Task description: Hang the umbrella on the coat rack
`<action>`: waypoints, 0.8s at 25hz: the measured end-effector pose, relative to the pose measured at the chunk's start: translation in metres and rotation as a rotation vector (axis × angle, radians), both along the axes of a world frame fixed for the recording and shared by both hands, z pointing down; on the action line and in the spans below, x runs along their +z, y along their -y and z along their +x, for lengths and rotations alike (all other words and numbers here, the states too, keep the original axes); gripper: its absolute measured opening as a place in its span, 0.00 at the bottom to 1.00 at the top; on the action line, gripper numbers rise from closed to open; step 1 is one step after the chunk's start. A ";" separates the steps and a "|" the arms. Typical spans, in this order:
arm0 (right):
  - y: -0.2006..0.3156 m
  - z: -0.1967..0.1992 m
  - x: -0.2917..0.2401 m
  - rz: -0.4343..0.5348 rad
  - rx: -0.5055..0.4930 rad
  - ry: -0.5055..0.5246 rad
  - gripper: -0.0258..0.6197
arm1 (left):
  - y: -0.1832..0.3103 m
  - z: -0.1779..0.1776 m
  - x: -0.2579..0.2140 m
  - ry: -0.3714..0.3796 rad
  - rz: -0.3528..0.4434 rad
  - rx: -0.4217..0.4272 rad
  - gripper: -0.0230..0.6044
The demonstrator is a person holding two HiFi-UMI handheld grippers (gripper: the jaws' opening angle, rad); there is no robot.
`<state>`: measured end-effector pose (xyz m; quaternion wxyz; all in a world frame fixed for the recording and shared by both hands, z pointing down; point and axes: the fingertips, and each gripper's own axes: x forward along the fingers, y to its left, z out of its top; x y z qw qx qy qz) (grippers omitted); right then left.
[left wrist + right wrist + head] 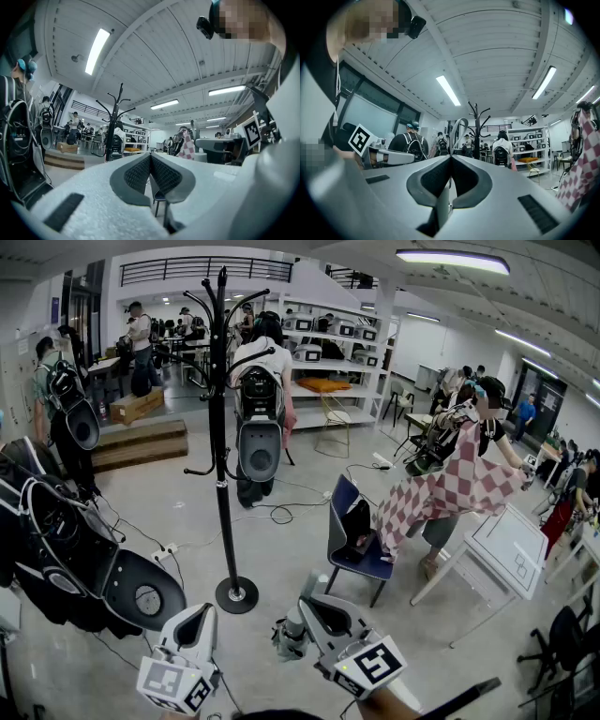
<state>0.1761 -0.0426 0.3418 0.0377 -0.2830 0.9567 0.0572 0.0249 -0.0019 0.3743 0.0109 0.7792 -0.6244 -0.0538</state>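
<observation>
Both pairs of jaws are together: left gripper (150, 157) empty, right gripper (450, 161) pinching our grey folded umbrella (286, 638). Next, we judge, carry it up to the tall black coat rack (220, 427).

Lighting bright, even, from ceiling strip lights (452, 259) at 1 o'clock; mild glare, soft shadows. Fisheye bending, black vignette at edges. Near body of right gripper (450, 161) soft-focus.

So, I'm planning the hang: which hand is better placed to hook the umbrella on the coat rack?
Right. The right tongs are shut on the umbrella, curved end up, with the coat rack ahead. The left tongs are shut on nothing.
</observation>
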 end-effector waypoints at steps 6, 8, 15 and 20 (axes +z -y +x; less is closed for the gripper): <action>0.003 -0.011 -0.002 0.010 -0.014 -0.013 0.05 | 0.005 -0.005 0.003 0.019 -0.016 -0.021 0.05; 0.003 -0.009 0.000 0.008 -0.018 -0.017 0.05 | 0.005 -0.004 0.004 0.014 -0.017 -0.019 0.05; 0.006 -0.009 -0.005 0.006 -0.007 0.016 0.05 | 0.005 -0.007 0.001 0.011 -0.010 -0.010 0.05; 0.007 -0.014 -0.003 -0.001 0.003 0.028 0.05 | 0.003 -0.016 0.007 0.015 -0.017 -0.009 0.05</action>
